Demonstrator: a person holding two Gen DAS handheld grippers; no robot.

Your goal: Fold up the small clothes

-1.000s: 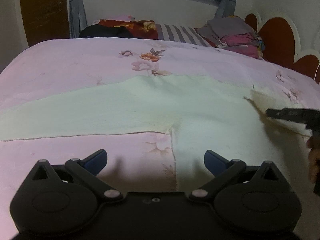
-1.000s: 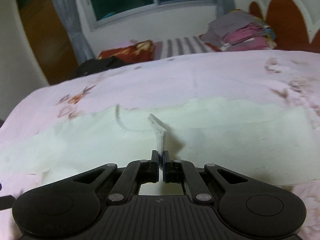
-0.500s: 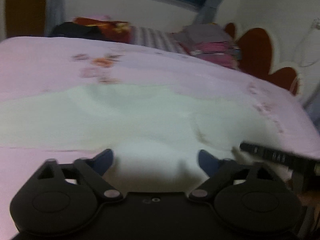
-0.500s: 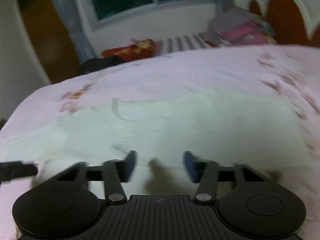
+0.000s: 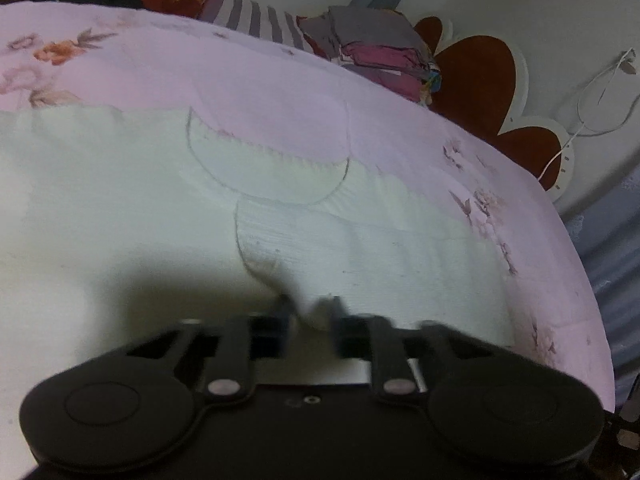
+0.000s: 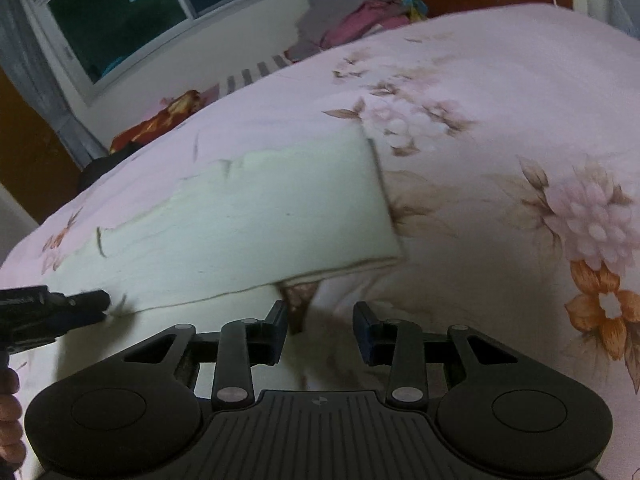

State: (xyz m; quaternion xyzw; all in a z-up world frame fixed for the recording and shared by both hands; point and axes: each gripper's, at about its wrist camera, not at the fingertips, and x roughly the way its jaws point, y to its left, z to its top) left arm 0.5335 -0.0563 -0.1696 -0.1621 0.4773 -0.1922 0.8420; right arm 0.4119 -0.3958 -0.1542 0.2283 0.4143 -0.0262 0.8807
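- Up close, the left gripper [image 5: 310,312] has its fingers [image 5: 285,307] drawn in on a raised fold of the pale green garment [image 5: 120,216]; blur hides whether they truly pinch it.
- Beside it, the right gripper [image 6: 321,322] holds its fingers [image 6: 278,320] parted, low over the garment's near edge, gripping nothing.
- Further out, the garment [image 6: 256,216] lies spread flat on the pink floral bed [image 6: 500,92], thin and ribbed, its curved neckline [image 5: 264,168] showing and one sleeve [image 6: 320,184] ending in a straight cuff.
- Farthest off, a stack of folded clothes [image 5: 380,48] sits beside the headboard [image 5: 476,76], under a dark window [image 6: 132,12].
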